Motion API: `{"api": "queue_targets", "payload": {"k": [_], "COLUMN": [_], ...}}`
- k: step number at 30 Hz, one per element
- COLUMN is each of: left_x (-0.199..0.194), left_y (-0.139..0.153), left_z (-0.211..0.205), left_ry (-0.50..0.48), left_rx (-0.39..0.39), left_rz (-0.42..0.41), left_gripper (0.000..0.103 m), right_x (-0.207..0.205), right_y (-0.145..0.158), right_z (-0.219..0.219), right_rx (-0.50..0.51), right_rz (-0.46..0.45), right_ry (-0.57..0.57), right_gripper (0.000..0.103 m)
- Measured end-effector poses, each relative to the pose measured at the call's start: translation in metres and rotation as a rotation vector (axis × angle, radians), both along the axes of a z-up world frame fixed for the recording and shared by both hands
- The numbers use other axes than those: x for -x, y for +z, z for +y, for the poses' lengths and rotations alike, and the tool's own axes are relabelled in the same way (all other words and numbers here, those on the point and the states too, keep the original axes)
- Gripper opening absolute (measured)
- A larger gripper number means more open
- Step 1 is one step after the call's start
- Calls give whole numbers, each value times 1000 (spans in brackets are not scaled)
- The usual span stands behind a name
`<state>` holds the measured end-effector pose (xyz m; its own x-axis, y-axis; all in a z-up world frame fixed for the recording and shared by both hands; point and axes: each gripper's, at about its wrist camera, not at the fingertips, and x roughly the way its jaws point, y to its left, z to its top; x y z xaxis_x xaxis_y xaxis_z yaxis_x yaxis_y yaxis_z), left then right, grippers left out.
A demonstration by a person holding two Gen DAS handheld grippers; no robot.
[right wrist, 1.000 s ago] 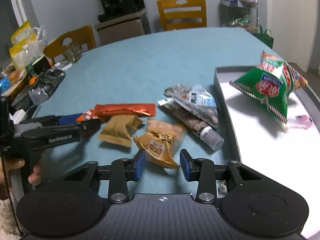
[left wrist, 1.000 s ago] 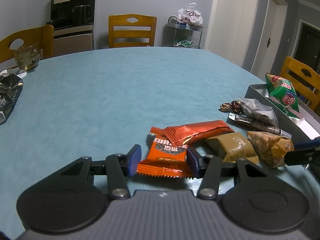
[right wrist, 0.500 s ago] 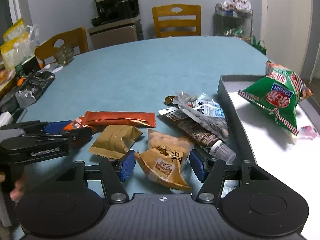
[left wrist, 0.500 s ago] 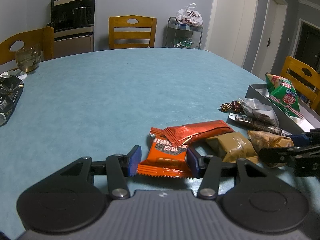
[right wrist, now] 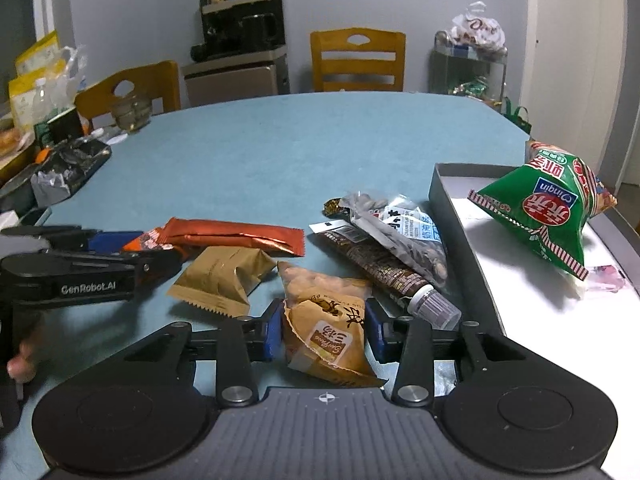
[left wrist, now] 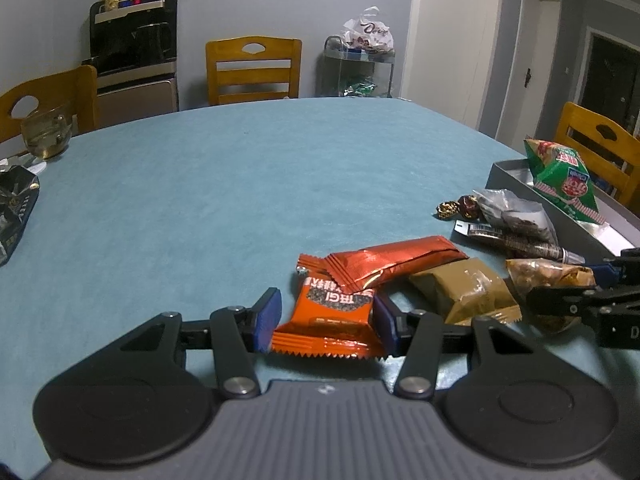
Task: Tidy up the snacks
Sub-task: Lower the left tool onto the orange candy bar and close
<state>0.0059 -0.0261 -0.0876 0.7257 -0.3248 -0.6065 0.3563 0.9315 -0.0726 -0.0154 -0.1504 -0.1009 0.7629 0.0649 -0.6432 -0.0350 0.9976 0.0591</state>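
Observation:
My left gripper [left wrist: 326, 322] is shut on a small orange snack packet [left wrist: 332, 312] that lies on the blue table [left wrist: 200, 200]. A long red-orange bar [left wrist: 394, 262] overlaps the packet's far end, with a tan packet [left wrist: 464, 292] to its right. My right gripper [right wrist: 324, 334] has its pads against both sides of a yellow-brown snack bag [right wrist: 328, 320] on the table; that bag also shows in the left wrist view [left wrist: 548, 280]. A grey tray [right wrist: 444, 200] at the right holds a green chip bag [right wrist: 548, 216].
A clear bag of dark seeds [right wrist: 400, 228], a brown tube [right wrist: 384, 270] and wrapped candies [left wrist: 456, 208] lie beside the tray. A glass cup [left wrist: 46, 138] and a dark foil bag [right wrist: 68, 172] sit at the table's left. Wooden chairs [left wrist: 252, 70] ring the table.
My right gripper moved forward around the yellow-brown bag and narrowed onto it. My left gripper stayed put on the orange packet.

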Motion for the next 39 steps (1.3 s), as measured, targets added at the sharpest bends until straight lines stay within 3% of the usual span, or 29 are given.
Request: {"api": "queue_targets", "payload": {"k": [5, 13, 17, 24, 39], "left_x": [-1, 12, 23, 47, 67], "left_y": [0, 4, 13, 41, 75], "left_z": [2, -7, 3, 22, 12], "left_ry": [2, 20, 46, 83, 46], "left_rx": [10, -61, -46, -28, -7], "left_rz": [1, -5, -9, -77, -139], "left_gripper": [49, 46, 46, 44, 43], "right_x": [3, 18, 27, 30, 43], "right_y": [0, 5, 15, 22, 44], "right_z": [-1, -5, -13, -17, -41], "right_rx": [-1, -19, -14, -32, -45], "right_rz": [-2, -43, -98, -110, -187], "right_ry": [7, 35, 48, 84, 87], "right_gripper": [42, 42, 42, 42, 42]}}
